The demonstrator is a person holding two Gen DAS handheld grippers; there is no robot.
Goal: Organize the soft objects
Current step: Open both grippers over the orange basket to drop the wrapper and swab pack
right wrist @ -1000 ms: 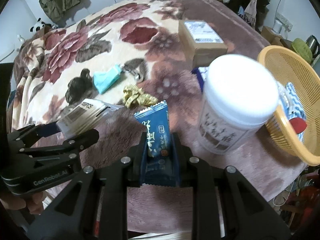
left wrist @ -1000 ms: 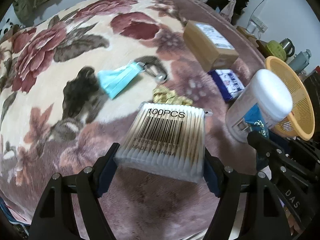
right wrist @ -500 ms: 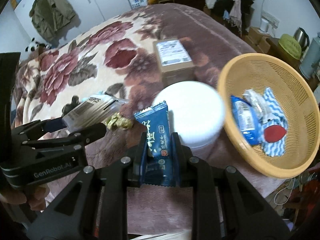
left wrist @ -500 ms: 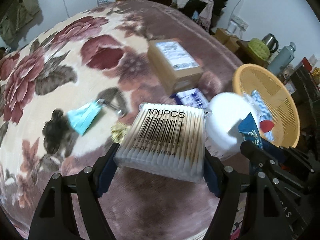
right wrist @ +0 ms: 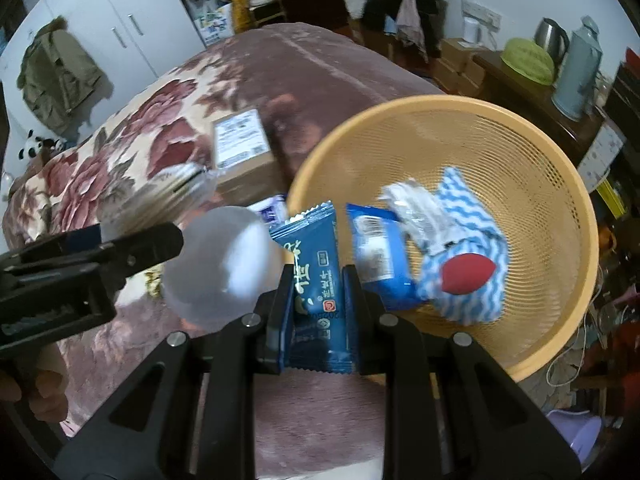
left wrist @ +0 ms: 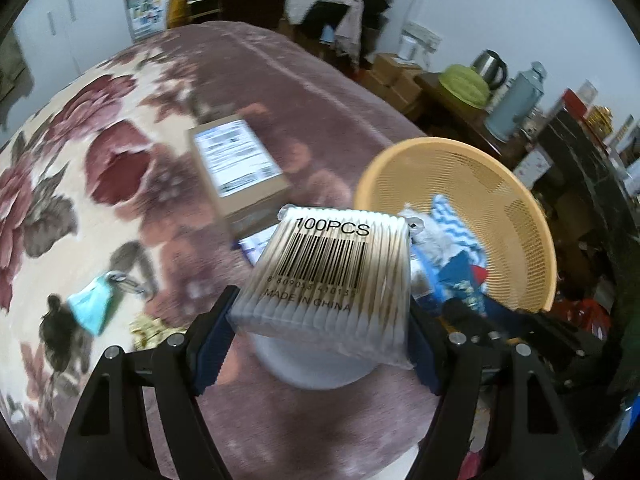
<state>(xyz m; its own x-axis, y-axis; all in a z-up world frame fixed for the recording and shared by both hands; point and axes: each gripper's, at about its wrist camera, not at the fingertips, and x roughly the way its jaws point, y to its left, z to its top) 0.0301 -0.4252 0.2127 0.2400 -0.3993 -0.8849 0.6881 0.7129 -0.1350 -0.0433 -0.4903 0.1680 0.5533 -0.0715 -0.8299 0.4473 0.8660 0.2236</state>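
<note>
Cotton swab pack (left wrist: 332, 276), clear-wrapped and printed with a barcode and "100PCS", is clamped flat between the two fingers of the left gripper (left wrist: 324, 320), its long sides pressed against the blue pads. Directly beneath and just beyond those fingers a white-lidded jar (left wrist: 316, 364) is seen (blurred in both views). To the right of the left gripper, the right gripper (right wrist: 318, 300) is closed on a dark blue snack packet (right wrist: 316, 276), which is held upright between its pads with the serrated top edge pointing forward.

Just ahead and to the right of the right gripper, an orange mesh basket (right wrist: 560, 184) is tilted toward the cameras at the blanket's edge. Inside it a second blue packet (right wrist: 376, 260), a crumpled clear wrapper (right wrist: 412, 204), a blue-and-white striped cloth (right wrist: 472, 280) and a red teardrop sponge (right wrist: 468, 278) are gathered together.

Farther ahead and left of both grippers, a cardboard box (left wrist: 240, 172) with a white label lies on the floral blanket (left wrist: 120, 152). Well to the left of the left gripper, a folded teal face mask (left wrist: 92, 304) and a small gold-coloured cluster (left wrist: 152, 330) rest on the blanket.
</note>
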